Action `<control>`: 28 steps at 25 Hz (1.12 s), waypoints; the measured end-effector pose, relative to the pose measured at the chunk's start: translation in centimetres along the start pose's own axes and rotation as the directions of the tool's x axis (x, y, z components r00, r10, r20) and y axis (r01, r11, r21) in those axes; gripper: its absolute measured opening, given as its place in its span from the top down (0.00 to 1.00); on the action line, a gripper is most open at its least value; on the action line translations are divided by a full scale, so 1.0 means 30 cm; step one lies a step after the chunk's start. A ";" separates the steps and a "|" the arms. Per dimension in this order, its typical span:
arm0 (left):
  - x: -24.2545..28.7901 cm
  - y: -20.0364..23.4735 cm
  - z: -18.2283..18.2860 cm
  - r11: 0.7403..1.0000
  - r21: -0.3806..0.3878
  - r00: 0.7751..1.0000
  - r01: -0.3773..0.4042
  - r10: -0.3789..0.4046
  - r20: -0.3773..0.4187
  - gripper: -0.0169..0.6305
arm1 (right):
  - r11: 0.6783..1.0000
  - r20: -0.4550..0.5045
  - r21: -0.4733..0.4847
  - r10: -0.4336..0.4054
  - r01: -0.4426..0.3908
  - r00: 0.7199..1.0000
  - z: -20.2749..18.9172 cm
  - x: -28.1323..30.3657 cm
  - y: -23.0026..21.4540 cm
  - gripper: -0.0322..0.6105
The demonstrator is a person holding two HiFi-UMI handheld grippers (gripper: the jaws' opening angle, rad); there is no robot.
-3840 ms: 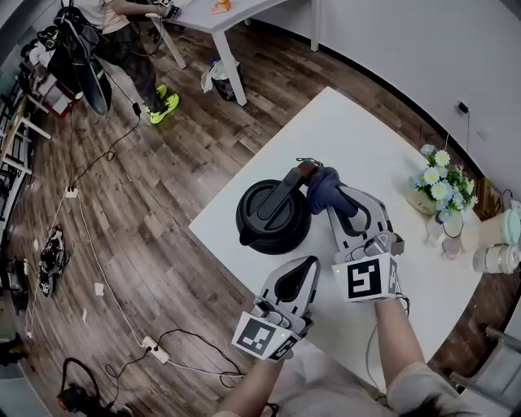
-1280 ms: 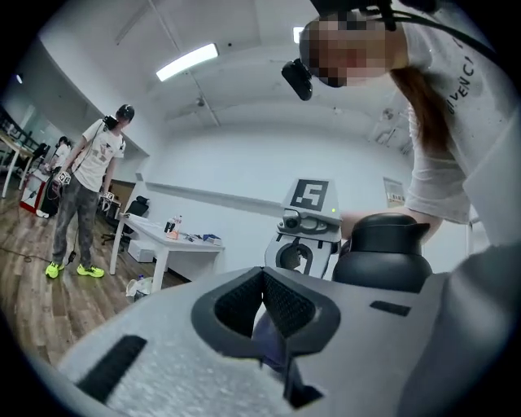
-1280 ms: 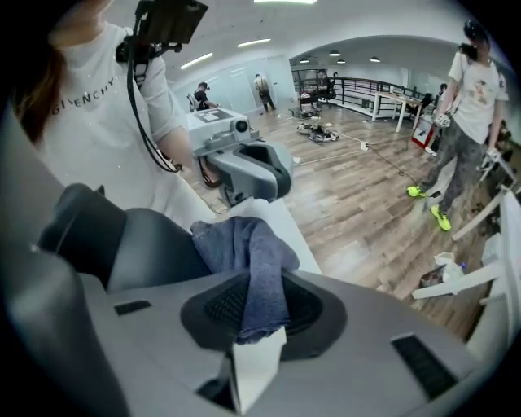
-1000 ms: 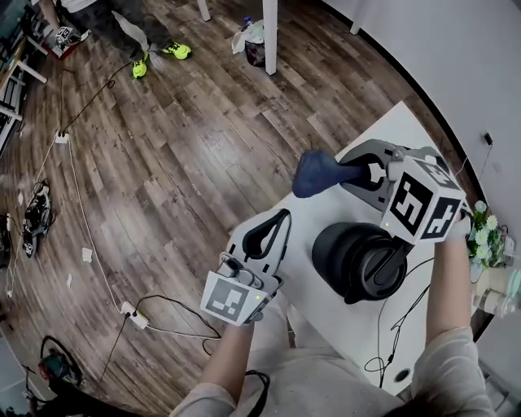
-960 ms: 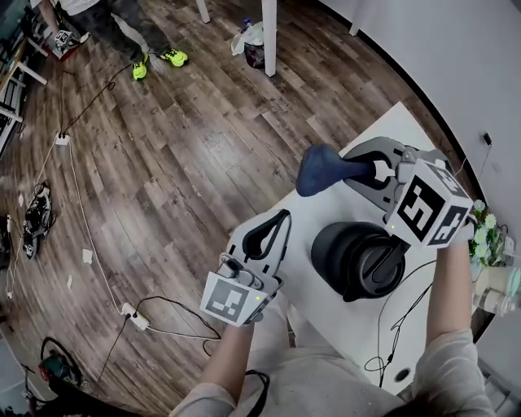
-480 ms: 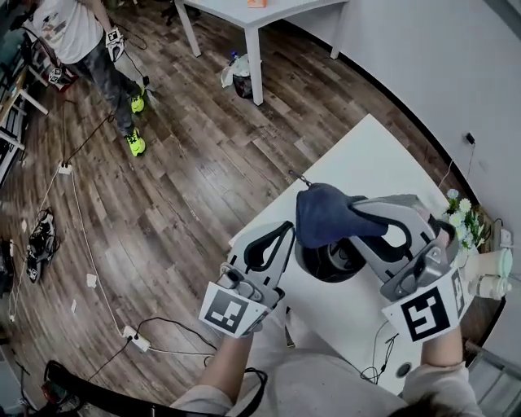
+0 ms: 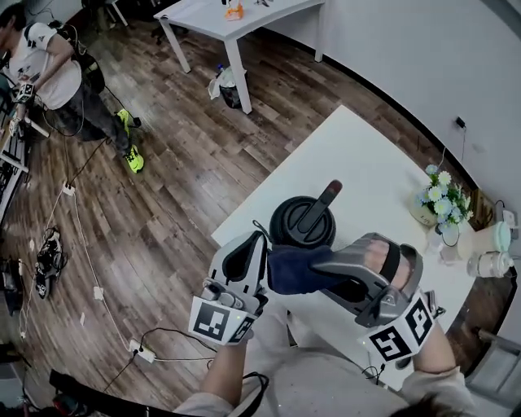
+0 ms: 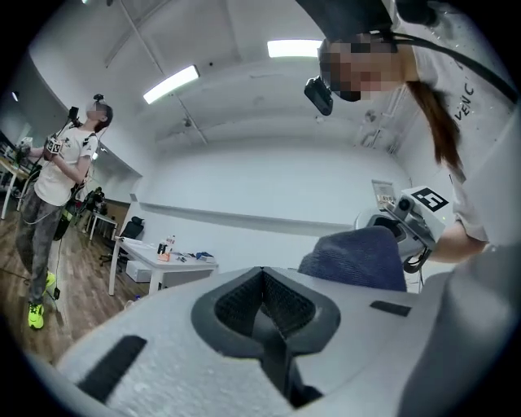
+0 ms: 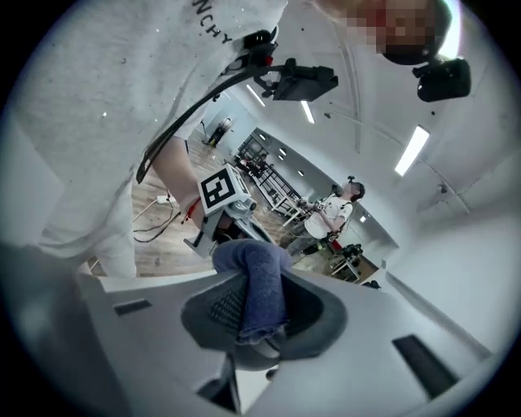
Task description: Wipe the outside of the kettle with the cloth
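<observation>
The black kettle (image 7: 299, 221) stands upright near the front edge of the white table (image 7: 366, 155), its handle pointing to the back right. My right gripper (image 7: 319, 274) hovers in front of the kettle, apart from it, and is shut on a dark blue cloth (image 7: 291, 270) that sticks out to the left. The right gripper view shows the cloth (image 9: 259, 281) pinched between the jaws of the right gripper (image 9: 260, 322). My left gripper (image 7: 256, 241) is just left of the cloth, shut and holding nothing. In the left gripper view, the left gripper (image 8: 262, 277) points up into the room with the cloth (image 8: 358, 259) beside it.
A pot of flowers (image 7: 440, 194) and some jars (image 7: 495, 259) stand at the table's right end. A second white table (image 7: 236, 18) is at the back with a bag (image 7: 224, 81) below it. A person (image 7: 49, 69) stands far left. Cables (image 7: 146, 346) lie on the wooden floor.
My right gripper has brought the cloth down and towards me, so it no longer covers the kettle. The left gripper stayed shut beside it. The head view has shifted.
</observation>
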State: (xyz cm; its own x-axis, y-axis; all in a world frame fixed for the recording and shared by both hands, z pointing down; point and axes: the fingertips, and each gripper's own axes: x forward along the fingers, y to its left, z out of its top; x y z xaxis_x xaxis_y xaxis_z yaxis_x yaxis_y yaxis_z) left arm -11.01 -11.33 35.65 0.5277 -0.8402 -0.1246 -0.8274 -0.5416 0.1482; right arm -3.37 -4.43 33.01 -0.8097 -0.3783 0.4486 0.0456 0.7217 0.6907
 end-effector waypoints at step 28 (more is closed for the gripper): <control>-0.038 0.067 0.027 0.978 0.111 0.984 -0.176 0.173 0.034 0.96 | 0.987 0.221 0.144 -0.106 0.075 0.969 -0.048 0.081 -0.446 0.85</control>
State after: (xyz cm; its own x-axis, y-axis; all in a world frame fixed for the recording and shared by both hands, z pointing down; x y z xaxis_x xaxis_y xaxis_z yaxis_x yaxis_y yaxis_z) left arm -13.42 -11.44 35.29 0.3697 -0.9200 -0.1300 -0.9235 -0.3793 0.0578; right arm -5.11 -15.85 25.70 -0.9193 -0.3151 0.2358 -0.1005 0.7672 0.6335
